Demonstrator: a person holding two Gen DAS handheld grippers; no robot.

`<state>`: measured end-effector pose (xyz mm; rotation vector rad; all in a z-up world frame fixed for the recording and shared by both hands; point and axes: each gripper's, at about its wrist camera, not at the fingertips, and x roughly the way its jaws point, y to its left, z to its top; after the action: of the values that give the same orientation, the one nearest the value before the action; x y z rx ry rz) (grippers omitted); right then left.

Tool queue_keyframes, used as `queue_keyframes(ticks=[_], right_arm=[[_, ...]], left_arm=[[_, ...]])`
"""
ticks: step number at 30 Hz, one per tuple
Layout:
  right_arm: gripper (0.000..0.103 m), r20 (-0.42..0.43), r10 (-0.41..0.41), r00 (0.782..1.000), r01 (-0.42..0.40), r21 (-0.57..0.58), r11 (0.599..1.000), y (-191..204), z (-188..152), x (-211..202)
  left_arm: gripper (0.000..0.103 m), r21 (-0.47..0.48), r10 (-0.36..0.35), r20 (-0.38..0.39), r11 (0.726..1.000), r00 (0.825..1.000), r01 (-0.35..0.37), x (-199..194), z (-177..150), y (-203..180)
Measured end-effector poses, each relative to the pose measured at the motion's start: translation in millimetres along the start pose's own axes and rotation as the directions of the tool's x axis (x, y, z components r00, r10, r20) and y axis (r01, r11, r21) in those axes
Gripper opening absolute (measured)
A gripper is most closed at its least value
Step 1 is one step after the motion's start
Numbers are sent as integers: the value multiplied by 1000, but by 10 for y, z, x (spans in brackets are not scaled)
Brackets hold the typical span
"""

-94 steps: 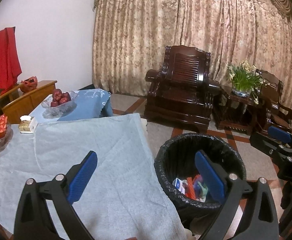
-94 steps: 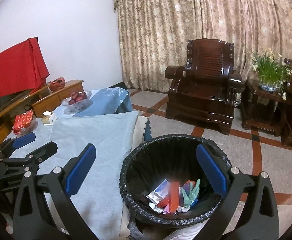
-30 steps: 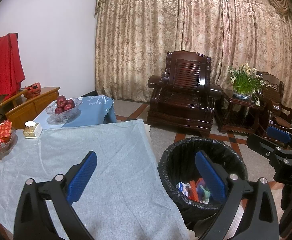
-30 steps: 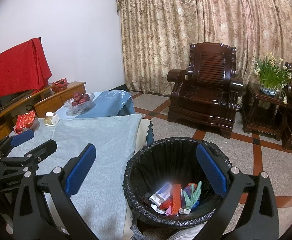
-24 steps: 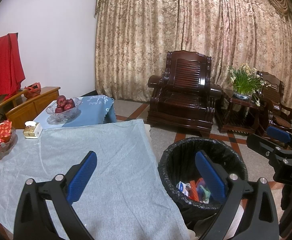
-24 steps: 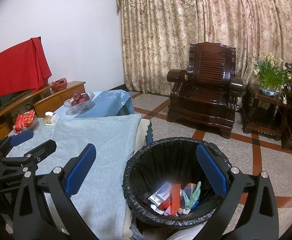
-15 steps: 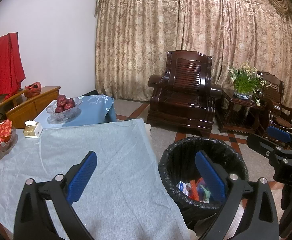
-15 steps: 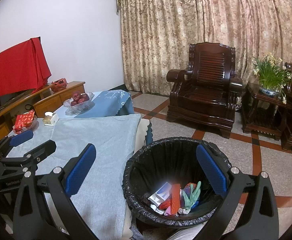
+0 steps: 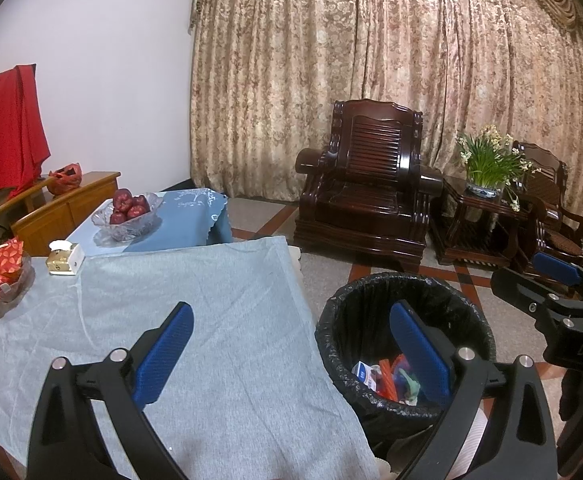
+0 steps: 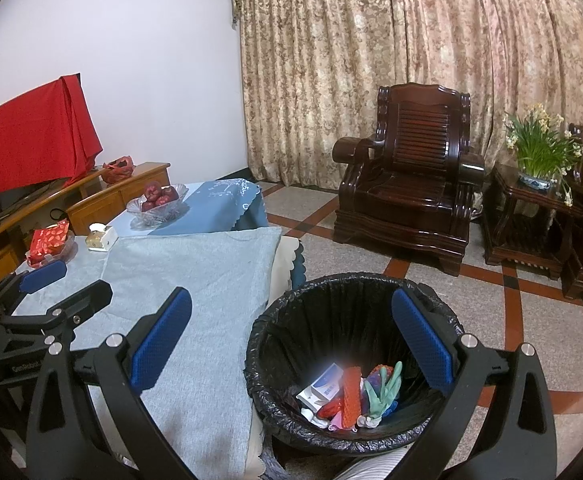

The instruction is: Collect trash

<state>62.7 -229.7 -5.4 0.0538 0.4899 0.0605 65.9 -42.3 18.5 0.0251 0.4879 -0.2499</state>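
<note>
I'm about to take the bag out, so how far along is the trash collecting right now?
Mostly done, it seems. The trash bin already holds a small box, an orange wrapper and a green glove. Nothing is in hand: left gripper and right gripper are both open and empty. The gray tablecloth shows no loose trash; only the fruit bowl and snack items remain at its far end.

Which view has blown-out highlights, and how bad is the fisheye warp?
Right wrist view: glare whites out the small box in the trash bin. Left wrist view: no blown highlights; trash reads evenly. Both views: dark vignetted corners, curtains bowing at the edges.
</note>
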Motion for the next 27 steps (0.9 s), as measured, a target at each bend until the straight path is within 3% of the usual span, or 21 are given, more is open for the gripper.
queue_keyframes(ticks=[27], right_arm=[[97,-3,3,1000,-3,-3,1000,5,-7,29]], left_arm=[[97,0,1,-4,1000,1000,-1,2,-29,53]])
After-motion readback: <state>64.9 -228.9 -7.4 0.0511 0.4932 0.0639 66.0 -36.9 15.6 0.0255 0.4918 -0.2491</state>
